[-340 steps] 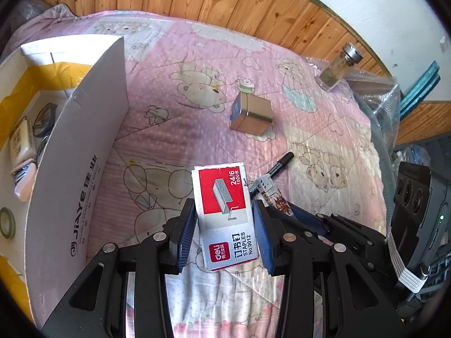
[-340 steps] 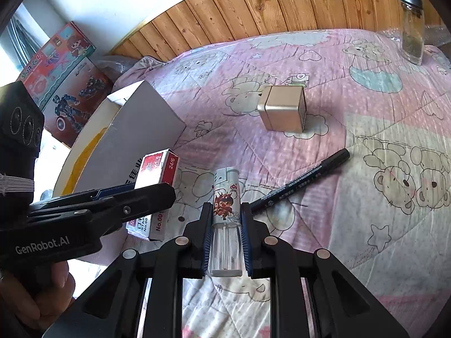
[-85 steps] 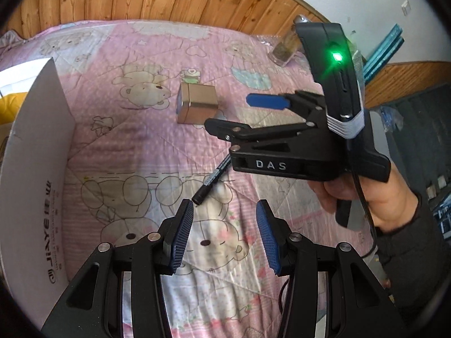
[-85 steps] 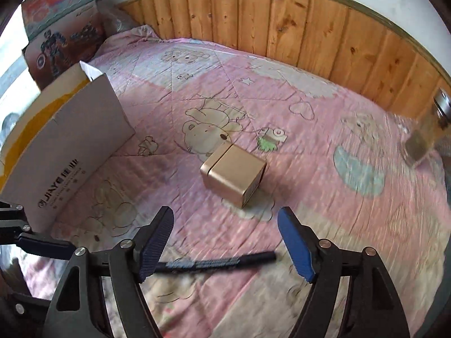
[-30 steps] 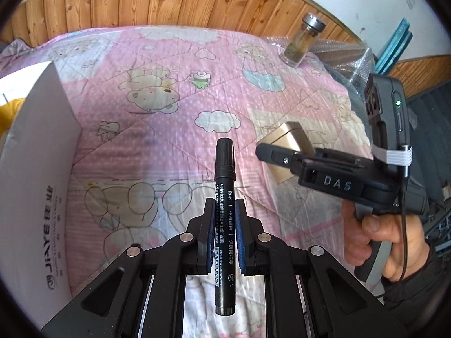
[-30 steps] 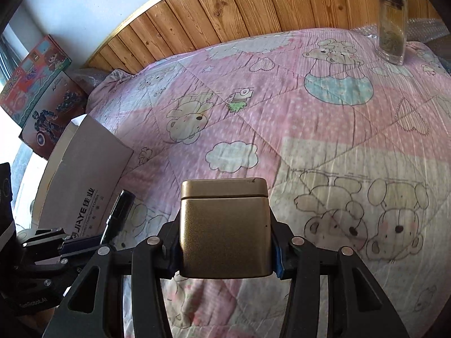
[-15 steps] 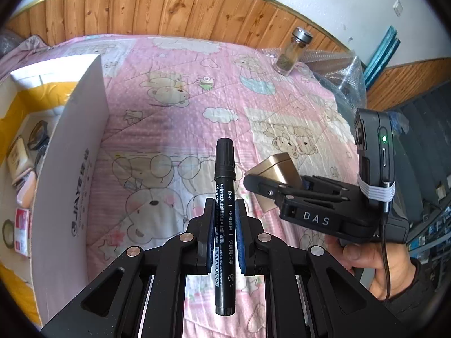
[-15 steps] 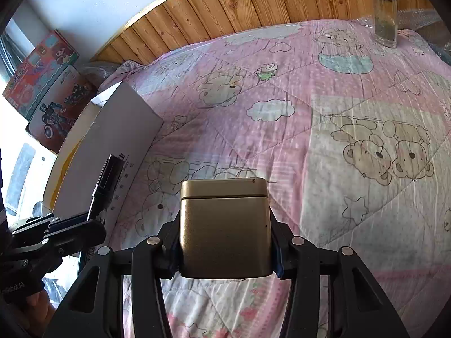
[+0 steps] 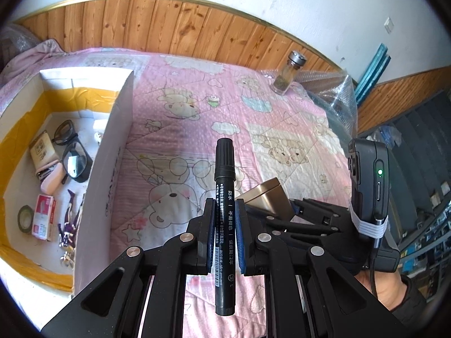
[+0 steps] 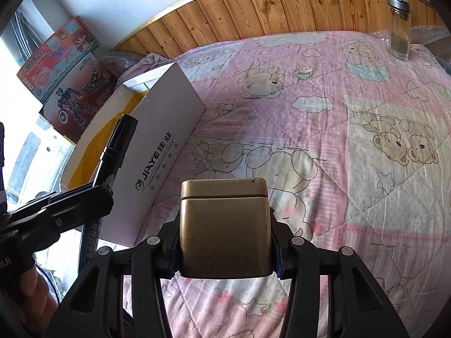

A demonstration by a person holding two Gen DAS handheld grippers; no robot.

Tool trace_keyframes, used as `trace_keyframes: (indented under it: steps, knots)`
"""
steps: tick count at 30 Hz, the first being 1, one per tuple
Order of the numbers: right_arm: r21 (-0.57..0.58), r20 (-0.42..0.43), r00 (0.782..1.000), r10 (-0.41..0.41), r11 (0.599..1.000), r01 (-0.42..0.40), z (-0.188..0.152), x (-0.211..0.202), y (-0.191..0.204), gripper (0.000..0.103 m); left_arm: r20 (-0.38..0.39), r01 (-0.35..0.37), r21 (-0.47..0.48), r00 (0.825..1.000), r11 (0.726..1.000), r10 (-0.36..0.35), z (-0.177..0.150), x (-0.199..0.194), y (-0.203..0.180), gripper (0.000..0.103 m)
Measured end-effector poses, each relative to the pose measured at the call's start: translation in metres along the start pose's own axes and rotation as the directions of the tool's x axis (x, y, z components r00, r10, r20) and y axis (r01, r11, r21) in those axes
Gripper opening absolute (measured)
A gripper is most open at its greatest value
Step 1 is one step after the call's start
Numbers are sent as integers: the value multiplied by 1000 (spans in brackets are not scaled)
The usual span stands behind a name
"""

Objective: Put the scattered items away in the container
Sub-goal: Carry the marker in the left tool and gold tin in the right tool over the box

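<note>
Clamped between the blue pads of the left gripper (image 9: 224, 226) is a black marker (image 9: 224, 197), held along the fingers with its capped end pointing forward and its tail sticking back past the jaws. Just to its right, the right gripper (image 10: 224, 242) grips a gold tin (image 10: 224, 225) by its two side walls, lid end forward. Both are held above the pink bear-print quilt (image 9: 197, 118), over its near part.

At the quilt's left edge stands the open white cardboard box (image 9: 112, 169), its tall printed wall facing the grippers. Inside it lie black glasses (image 9: 69, 152), a red staple box (image 9: 43, 215), a roll of tape (image 9: 24, 218) and a few small items too jumbled to tell.

Near the quilt's far right corner a glass jar (image 9: 287, 77) with a metal cap stands upright, beside crumpled bubble wrap (image 9: 332, 98).
</note>
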State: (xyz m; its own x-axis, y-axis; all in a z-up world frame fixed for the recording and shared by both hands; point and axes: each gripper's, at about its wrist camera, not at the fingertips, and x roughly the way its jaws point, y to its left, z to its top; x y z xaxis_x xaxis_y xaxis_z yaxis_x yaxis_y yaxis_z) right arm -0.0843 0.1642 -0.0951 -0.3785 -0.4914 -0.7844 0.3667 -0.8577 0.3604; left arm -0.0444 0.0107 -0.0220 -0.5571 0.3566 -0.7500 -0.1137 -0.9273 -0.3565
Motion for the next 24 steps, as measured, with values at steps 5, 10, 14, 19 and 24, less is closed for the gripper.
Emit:
trace_keyframes:
  steps: [5,10,14,19,24]
  knots:
    - [-13,3,1000,-1,1000,1,-9,-6,17,49,18,12,-10,1000,1000,-12,-8,-13,6,13]
    - [-28,2,1000,-1,1000,1,-17,-8,33,49,32,26,-29,999,999,-25,-15,-25,14,13]
    - [-46,-2,1000,7,999,-8,-21,-10,47,49,45,34,-53,998,998,-32,-21,-35,24,13]
    - [-71,0,1000,20,997,-20,-21,-11,65,49,71,36,-84,997,996,-30,-22,-50,39,13]
    - [-102,8,1000,30,994,-29,-16,-13,81,49,91,37,-116,995,993,-27,-23,-62,55,13]
